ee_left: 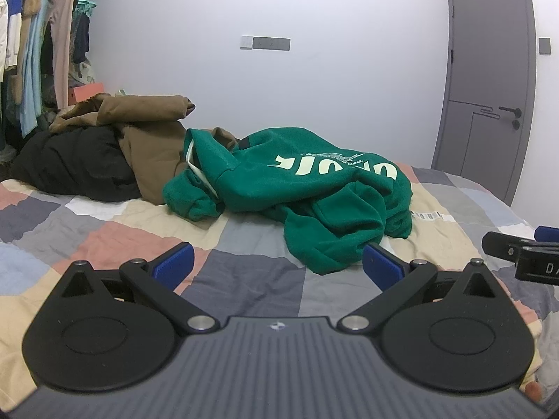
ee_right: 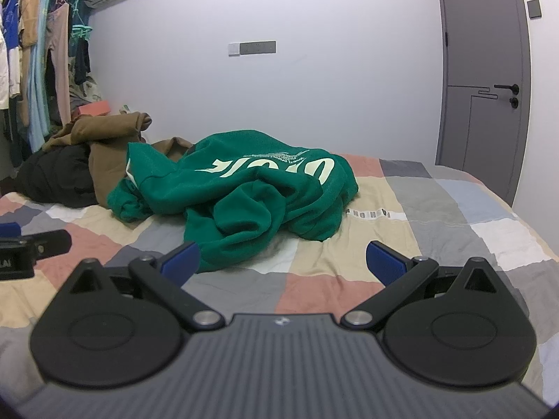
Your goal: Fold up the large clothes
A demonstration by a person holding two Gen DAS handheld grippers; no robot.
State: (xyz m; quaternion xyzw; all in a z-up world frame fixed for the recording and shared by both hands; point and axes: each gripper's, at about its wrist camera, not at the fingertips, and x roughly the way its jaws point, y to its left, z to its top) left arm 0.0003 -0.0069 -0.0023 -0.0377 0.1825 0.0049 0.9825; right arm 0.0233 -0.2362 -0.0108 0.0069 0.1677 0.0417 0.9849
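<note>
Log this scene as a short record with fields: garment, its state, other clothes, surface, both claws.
garment: green sweatshirt with pale lettering
state: crumpled, unfolded, lettering upside down to the cameras
other clothes: brown garment and black garment piled behind it, to the left
surface: patchwork bedspread
left claw: open, empty, short of the sweatshirt
right claw: open, empty

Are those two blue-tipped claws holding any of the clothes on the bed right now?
No, nothing is held. The left gripper and right gripper are both open above the bedspread, short of the crumpled green sweatshirt.

both views low over bed (ee_left: 244,279), sharing hoodie (ee_left: 297,188)
</note>
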